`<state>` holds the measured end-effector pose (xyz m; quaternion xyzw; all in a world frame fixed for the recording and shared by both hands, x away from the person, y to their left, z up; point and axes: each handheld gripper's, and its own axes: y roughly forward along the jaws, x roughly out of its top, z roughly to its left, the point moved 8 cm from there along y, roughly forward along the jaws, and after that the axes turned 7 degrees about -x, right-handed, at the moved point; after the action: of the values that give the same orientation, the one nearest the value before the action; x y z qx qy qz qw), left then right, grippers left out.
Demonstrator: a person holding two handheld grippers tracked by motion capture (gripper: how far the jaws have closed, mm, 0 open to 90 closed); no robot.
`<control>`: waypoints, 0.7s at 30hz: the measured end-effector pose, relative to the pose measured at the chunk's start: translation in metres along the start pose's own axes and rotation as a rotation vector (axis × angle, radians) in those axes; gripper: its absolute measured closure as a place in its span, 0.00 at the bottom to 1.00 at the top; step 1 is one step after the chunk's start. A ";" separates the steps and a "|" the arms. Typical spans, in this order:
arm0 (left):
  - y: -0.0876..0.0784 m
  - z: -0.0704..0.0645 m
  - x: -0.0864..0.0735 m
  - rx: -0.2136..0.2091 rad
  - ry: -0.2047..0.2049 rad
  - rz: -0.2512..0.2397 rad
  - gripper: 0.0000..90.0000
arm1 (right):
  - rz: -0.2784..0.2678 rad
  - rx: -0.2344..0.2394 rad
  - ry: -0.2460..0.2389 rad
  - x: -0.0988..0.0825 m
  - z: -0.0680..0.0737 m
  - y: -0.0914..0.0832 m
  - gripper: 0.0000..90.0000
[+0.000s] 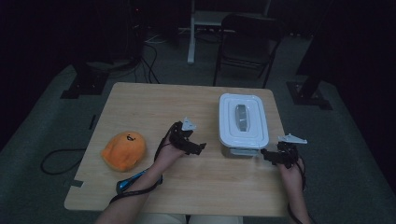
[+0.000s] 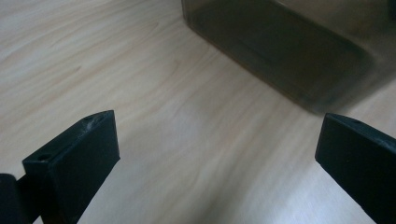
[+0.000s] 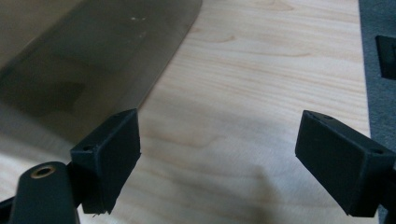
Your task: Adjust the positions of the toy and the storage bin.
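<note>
The white rectangular plastic container with a closed lid (image 1: 243, 125) sits on the pale wooden bench (image 1: 154, 107) between the 2 tools. The left tool (image 1: 198, 148) is just left of the container's near corner, jaws spread wide and empty; the right tool (image 1: 265, 154) is just right of that end, also wide and empty. If only 1 tool makes contact, the container would likely slide or twist. Jaws closing low on the smooth wall (image 3: 84, 60) could slip off.
</note>
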<state>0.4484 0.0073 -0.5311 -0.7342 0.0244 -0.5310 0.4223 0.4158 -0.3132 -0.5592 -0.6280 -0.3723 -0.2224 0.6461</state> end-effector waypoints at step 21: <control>0.054 0.025 0.041 0.023 -0.059 -0.009 0.00 | -0.053 0.014 0.057 0.036 -0.019 0.035 0.18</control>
<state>0.5086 -0.0324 -0.5364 -0.7447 0.0022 -0.5114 0.4288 0.4681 -0.3212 -0.5531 -0.6068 -0.3720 -0.2546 0.6546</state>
